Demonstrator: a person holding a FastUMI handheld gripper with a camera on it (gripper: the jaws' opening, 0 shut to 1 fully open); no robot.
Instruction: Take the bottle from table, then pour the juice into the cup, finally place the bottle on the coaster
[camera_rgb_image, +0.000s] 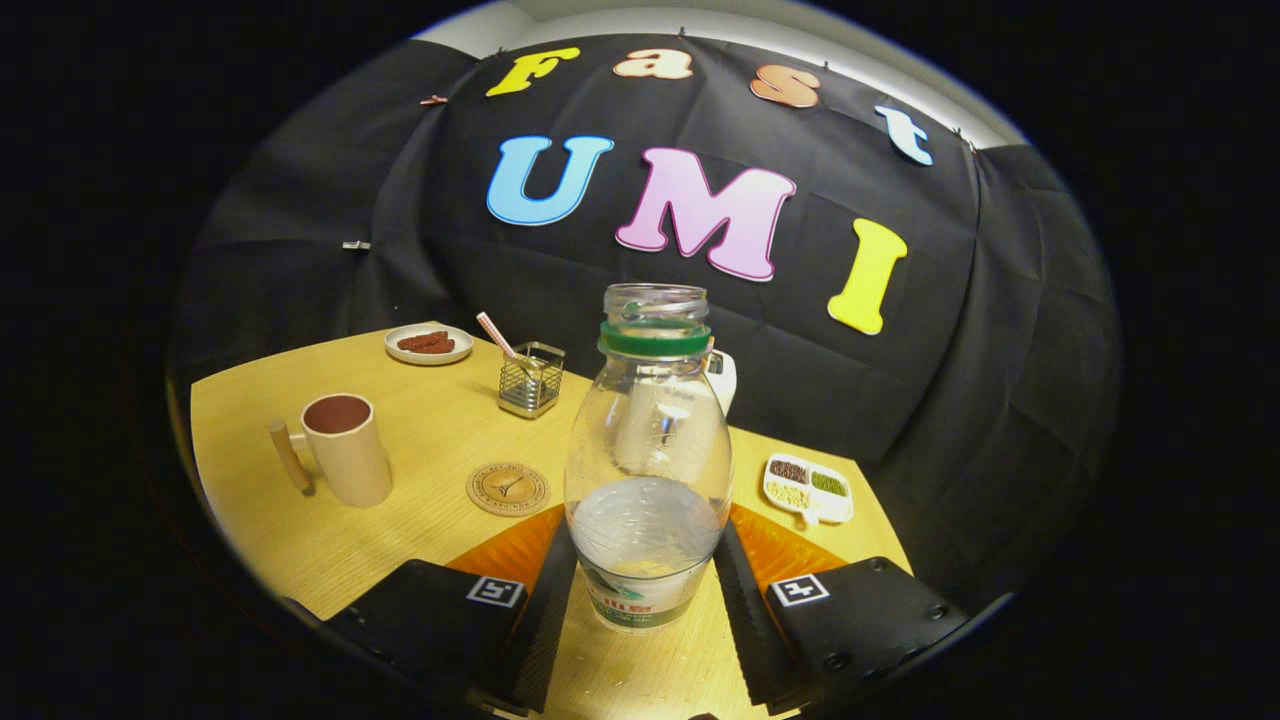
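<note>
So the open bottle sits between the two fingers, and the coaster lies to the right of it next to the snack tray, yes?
Not quite. In the gripper view the coaster lies left of the bottle, between it and the cup. The bottle is open and sits between the gripper fingers; the snack tray is on the right.

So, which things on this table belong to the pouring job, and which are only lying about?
Job: bottle between the tongs, which press both its sides; cup; coaster.

Lying about: small plate, wire holder with straw, divided dish.
</note>
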